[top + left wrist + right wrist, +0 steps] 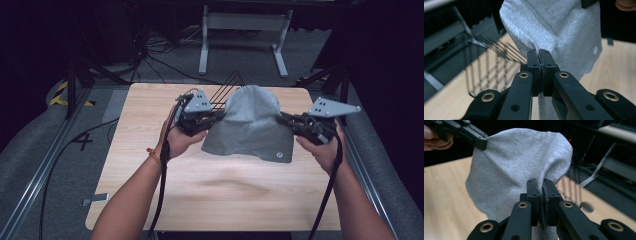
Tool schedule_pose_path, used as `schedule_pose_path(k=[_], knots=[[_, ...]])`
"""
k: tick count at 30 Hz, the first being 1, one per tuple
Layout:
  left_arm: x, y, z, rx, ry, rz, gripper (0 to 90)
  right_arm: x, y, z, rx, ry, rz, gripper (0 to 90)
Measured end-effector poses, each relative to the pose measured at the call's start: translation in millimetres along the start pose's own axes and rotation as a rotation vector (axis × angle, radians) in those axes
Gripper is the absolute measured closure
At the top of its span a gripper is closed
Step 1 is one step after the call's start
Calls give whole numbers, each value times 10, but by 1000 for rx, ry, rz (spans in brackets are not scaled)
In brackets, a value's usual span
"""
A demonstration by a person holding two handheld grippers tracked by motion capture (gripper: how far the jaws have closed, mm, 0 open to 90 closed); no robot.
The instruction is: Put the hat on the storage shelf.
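grey garment (248, 125), small round white logo (280, 155), unreadable

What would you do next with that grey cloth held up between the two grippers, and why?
Probably carry it back toward the black wire rack. The left gripper and the right gripper each have their jaws shut on one side of the grey cloth, which hangs lifted above the wooden table just in front of the rack.

No legible text anywhere; just a small round unreadable emblem on the grey cloth (248, 126).
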State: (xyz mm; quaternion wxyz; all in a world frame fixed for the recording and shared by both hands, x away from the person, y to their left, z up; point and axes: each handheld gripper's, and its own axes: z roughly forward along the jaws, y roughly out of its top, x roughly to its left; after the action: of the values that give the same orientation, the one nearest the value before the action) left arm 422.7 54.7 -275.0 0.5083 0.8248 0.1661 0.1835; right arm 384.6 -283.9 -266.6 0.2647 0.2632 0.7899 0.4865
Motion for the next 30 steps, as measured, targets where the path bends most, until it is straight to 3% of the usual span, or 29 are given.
schedule_pose_path(k=[5, 7, 12, 21, 25, 30], knots=[[228, 447, -144, -50, 61, 42, 882, -210, 412, -42, -48, -44, 0, 853], [355, 620, -149, -64, 80, 39, 882, -318, 601, -28, -58, -79, -12, 854], [583, 836, -89, -78, 123, 24, 882, -554, 947, 63, -80, -133, -15, 854], [910, 923, 119, -66, 177, -21, 882, -822, 1183, 373, -68, -177, -7, 854], [981, 917, 181, -51, 189, -20, 882, -891, 1185, 496, -62, -171, 11, 855], [1077, 825, 241, -32, 198, -50, 882, -934, 1112, 670, -42, -165, 10, 854]])
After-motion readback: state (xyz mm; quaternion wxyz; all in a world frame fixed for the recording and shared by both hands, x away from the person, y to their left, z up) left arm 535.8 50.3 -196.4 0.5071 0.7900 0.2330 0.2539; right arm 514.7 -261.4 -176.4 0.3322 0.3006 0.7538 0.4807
